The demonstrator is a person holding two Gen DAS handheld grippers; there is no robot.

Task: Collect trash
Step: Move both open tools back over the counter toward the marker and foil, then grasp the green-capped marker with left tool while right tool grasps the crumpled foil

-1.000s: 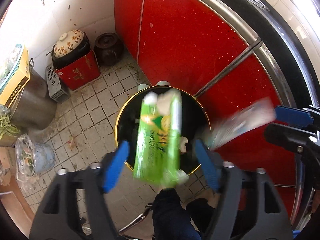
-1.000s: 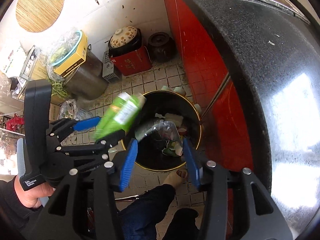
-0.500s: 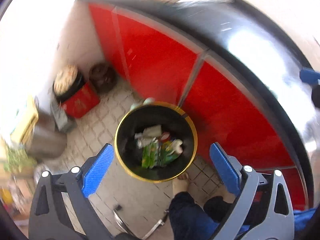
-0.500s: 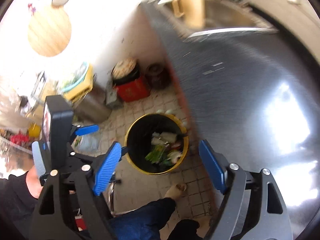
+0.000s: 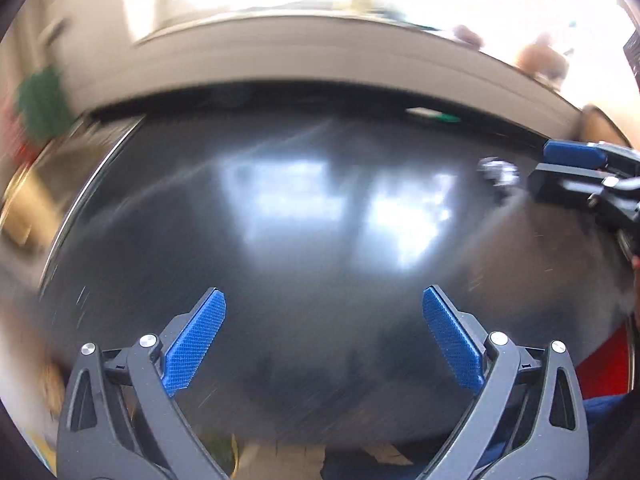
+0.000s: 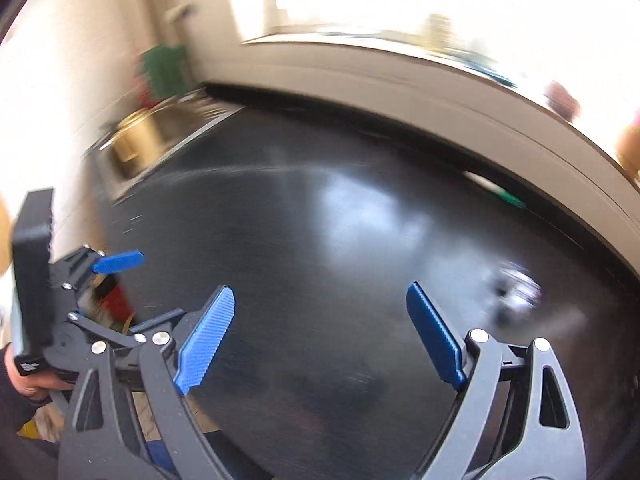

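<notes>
The trash left to collect sits on the dark countertop: a small crumpled clear or silvery piece, too blurred to name, lies toward the right side of the surface, and a thin green-and-white scrap lies farther back, close to the raised pale ledge under the bright window. In the left wrist view the crumpled piece shows just beside the tip of the other tool, and the green scrap sits at the counter's far edge. The right gripper points down at the bare counter with nothing between its blue pads, and its jaws are opening; the crumpled piece lies just to the right of its right finger, apart from it. The left gripper is spread as wide as it goes and is likewise empty, over a bare glossy stretch of counter. A sink with a brass-coloured vessel lies at the counter's left end. Both views are smeared by motion, so the step in hand looks like the approach to the next pick. To do it well, the right gripper should steady itself first, then shift right until the crumpled piece is centred between the pads, come down with the tips near the surface, and close gently, since light crumpled material is likely to skid or spring away on a slick top. The left gripper seems better placed to reach toward the green scrap, though its thin profile may demand a low, flat approach.
</notes>
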